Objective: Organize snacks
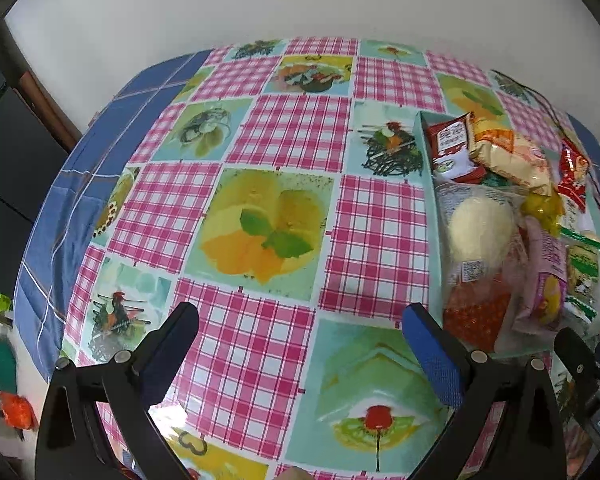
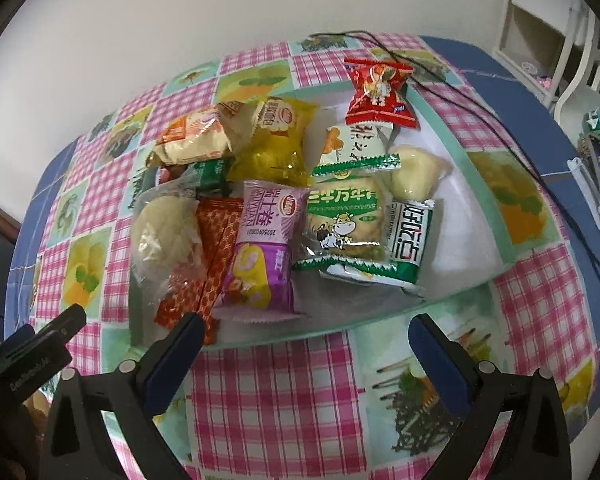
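A shallow pale-green tray holds several wrapped snacks. Among them are a red packet, a yellow packet, a purple packet, a green cow-print packet and a clear bag with a pale round bun. My right gripper is open just before the tray's near rim, with nothing between its fingers. My left gripper is open over the bare patterned tablecloth, left of the tray. The bun bag lies at the tray's left side.
A black cable runs across the table behind and to the right of the tray. White furniture stands past the table's right edge. Blue cloth borders the table's left side, with bright items down on the floor.
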A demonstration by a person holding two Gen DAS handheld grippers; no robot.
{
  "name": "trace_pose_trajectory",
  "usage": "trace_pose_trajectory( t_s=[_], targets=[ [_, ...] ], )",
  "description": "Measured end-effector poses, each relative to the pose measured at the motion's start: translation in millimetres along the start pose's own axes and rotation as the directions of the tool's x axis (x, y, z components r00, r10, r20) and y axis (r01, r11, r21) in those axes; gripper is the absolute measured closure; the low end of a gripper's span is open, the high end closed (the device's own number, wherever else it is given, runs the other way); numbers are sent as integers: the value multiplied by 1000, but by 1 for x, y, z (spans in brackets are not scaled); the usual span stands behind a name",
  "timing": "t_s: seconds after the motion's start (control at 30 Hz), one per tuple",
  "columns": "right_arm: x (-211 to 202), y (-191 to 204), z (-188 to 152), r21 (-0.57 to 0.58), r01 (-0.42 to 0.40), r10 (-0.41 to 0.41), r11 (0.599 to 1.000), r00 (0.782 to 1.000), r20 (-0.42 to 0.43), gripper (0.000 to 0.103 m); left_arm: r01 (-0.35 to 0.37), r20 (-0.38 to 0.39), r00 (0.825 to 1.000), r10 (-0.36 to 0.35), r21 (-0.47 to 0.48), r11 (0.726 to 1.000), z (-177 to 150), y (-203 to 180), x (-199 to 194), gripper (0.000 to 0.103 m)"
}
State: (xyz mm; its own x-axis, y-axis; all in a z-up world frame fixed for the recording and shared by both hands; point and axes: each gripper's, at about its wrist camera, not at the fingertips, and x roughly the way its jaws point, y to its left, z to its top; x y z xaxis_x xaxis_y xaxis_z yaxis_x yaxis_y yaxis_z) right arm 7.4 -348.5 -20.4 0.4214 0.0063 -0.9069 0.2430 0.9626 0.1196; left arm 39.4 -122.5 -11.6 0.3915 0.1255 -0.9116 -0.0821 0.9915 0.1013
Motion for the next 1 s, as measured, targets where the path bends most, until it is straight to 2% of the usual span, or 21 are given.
trace_pose_trajectory(
  t_s=[0.47, 1.0],
  targets=[
    [-19, -2, -23, -26, 12, -11, 1000, 1000, 21, 0, 29, 66, 997, -29, -11, 1000, -20, 11, -25, 1],
    [-52, -6, -29, -1, 41, -41, 999, 990, 138, 0, 31, 146, 989, -21, -60, 998, -21, 23, -43, 1]
  ],
)
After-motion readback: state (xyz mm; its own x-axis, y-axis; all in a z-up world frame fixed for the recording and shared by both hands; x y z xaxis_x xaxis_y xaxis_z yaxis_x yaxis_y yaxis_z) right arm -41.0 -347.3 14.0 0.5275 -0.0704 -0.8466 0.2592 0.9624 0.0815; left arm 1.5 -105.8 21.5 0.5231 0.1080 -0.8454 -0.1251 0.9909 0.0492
